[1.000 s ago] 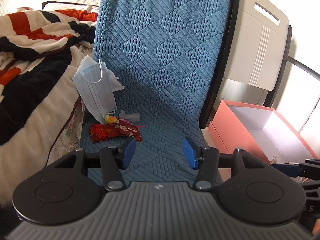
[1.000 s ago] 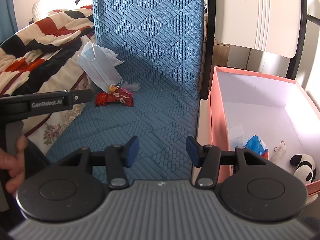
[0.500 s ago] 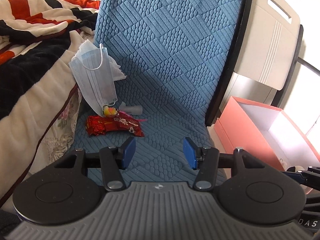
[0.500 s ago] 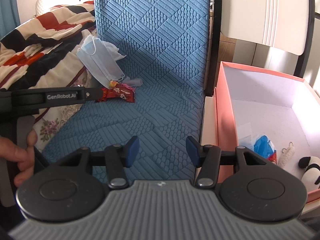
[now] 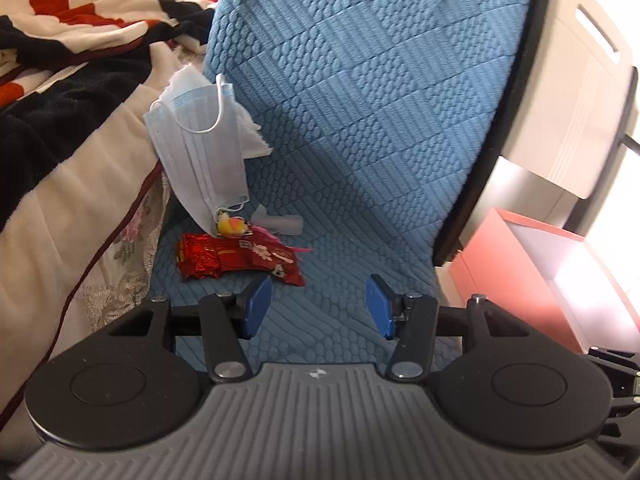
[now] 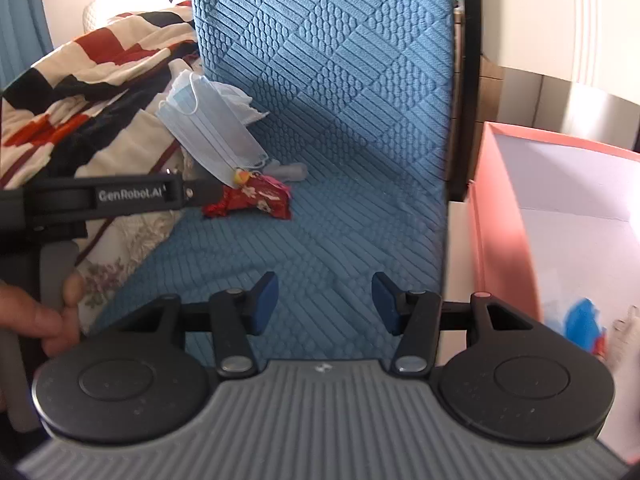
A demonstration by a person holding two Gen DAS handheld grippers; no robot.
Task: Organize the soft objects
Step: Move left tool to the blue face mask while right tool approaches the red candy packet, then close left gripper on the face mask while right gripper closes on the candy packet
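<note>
Left gripper (image 5: 319, 305): jaws partly apart, nothing between the pads, only blue quilted mat (image 5: 360, 128) showing in the gap. Right gripper (image 6: 325, 302): same, jaws partly apart and empty, hanging over the mat.

Targets from my left view: red foil packet (image 5: 236, 258) lies flat on the mat just ahead of the left pad, slightly left of the jaw gap, not touching. Behind it a small yellow-orange item (image 5: 231, 225), too small for me to identify. Face mask (image 5: 200, 148) is draped down the blanket (image 5: 60, 120) edge, its lower end reaching the yellow item. White crumpled tissue (image 5: 250, 136) sits behind the mask. A small pale translucent piece (image 5: 280, 222) lies right of the yellow item.

From my right view: the packet (image 6: 250, 200) and mask (image 6: 212, 136) are well ahead and to the left of the jaws. The left gripper's body sits between my camera and that pile, with a hand (image 6: 44, 312) on its handle.

Pink box (image 6: 504, 216) stands just beside the mat's right edge, open top. Inside I see a blue item (image 6: 582, 322) and something white next to it, blurred.
</note>
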